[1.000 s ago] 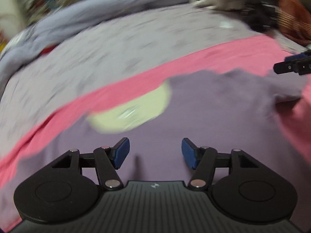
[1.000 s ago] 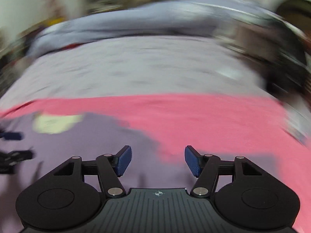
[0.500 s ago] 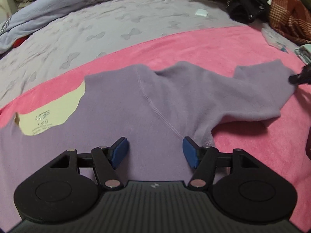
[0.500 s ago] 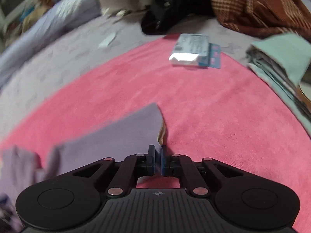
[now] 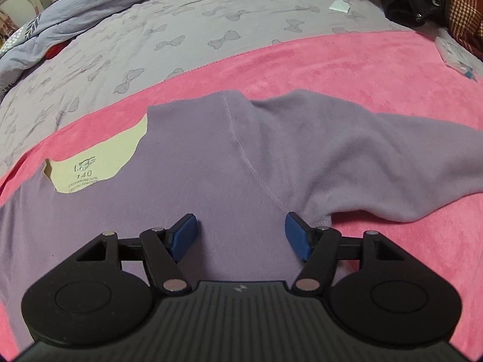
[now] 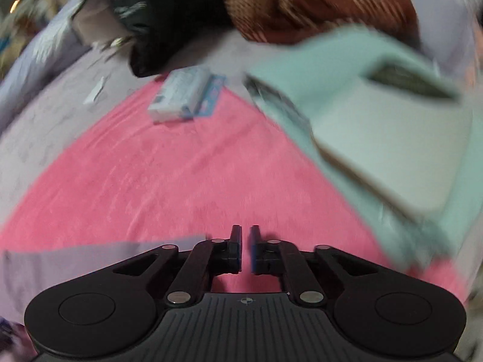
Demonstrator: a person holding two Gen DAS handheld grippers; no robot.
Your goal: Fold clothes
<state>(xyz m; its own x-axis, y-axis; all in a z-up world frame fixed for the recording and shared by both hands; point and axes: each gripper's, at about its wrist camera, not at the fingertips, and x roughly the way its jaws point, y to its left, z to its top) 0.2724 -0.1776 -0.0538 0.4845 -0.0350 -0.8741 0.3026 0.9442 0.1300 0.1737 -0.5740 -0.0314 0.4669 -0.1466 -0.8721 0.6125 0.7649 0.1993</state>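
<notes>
A purple sweater lies spread on the pink blanket, with a cream neck label marked 140 at its left. My left gripper is open and hovers low over the sweater's body beside the armpit seam, with only flat fabric between its blue pads. The sleeve stretches off to the right. In the blurred right wrist view my right gripper is shut, and the sleeve's end trails from its left side. The pinch itself is hidden behind the fingers.
A stack of folded teal and cream clothes lies right of the right gripper, and a small packet sits at the blanket's far edge. Black and plaid garments are piled beyond. A lilac bow-print sheet covers the bed's far side.
The right gripper has moved right and drawn the sleeve out straighter. It has left the left wrist view. The left gripper has edged closer over the sweater and stays open.
</notes>
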